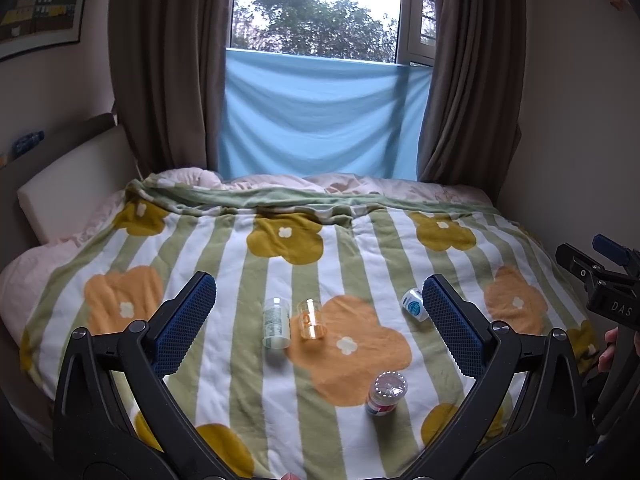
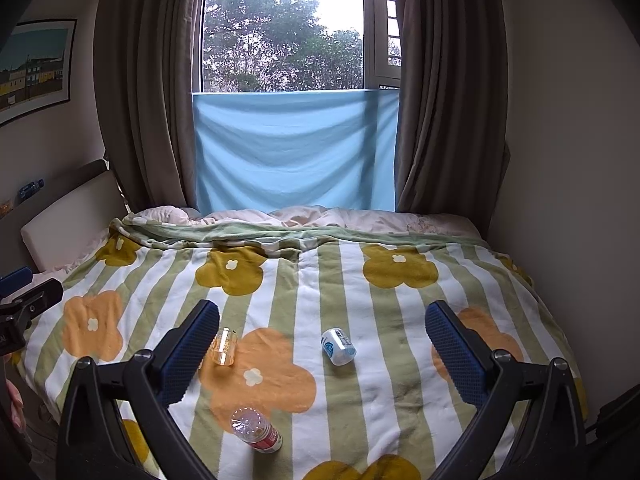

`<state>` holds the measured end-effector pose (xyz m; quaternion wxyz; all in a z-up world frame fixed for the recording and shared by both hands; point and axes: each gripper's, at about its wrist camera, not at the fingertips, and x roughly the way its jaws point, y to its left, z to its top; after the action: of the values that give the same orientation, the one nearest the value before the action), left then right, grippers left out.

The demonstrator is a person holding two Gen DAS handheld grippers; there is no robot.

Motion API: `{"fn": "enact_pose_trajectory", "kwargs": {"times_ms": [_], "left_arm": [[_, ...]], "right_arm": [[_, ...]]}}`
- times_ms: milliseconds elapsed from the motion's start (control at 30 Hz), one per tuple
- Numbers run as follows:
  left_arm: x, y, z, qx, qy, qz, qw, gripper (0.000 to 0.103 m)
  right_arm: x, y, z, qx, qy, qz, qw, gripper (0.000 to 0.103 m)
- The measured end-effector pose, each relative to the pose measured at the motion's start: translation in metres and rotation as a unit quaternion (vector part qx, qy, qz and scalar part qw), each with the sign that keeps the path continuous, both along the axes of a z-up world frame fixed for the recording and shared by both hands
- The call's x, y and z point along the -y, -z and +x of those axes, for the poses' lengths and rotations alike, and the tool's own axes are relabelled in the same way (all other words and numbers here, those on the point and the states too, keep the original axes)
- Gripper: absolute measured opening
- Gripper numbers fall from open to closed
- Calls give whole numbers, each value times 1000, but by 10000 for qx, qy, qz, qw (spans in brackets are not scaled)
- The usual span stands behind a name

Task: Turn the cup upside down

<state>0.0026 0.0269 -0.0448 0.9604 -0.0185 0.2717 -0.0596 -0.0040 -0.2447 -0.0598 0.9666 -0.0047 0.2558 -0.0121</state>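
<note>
Several small cups rest on the flowered blanket [image 1: 248,360]. A clear cup with green print [image 1: 276,324] and an orange see-through cup [image 1: 311,319] sit side by side. A white and blue cup [image 1: 414,305] lies on its side. A clear cup with a red and blue label [image 1: 386,394] shows its ribbed end to the camera. My left gripper [image 1: 319,284] is open above them, holding nothing. In the right wrist view the orange cup [image 2: 224,347], the white and blue cup [image 2: 338,346] and the red-labelled cup [image 2: 256,434] lie under my open, empty right gripper [image 2: 323,310].
The bed ends at a padded headboard [image 1: 72,184] on the left and a wall [image 2: 560,200] on the right. Brown curtains [image 1: 168,80] and a blue cloth [image 1: 320,120] hang behind it. The right gripper's body [image 1: 600,284] shows at the frame's right edge, held by a hand [image 1: 608,350].
</note>
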Motion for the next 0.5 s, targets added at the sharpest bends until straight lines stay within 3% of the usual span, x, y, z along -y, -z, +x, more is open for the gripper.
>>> {"fn": "enact_pose_trajectory", "kwargs": {"times_ms": [500], "left_arm": [[-2,-3,0,31,-5,8,10000,103]], "right_arm": [[1,0,0,1,-3,7,10000,103]]}}
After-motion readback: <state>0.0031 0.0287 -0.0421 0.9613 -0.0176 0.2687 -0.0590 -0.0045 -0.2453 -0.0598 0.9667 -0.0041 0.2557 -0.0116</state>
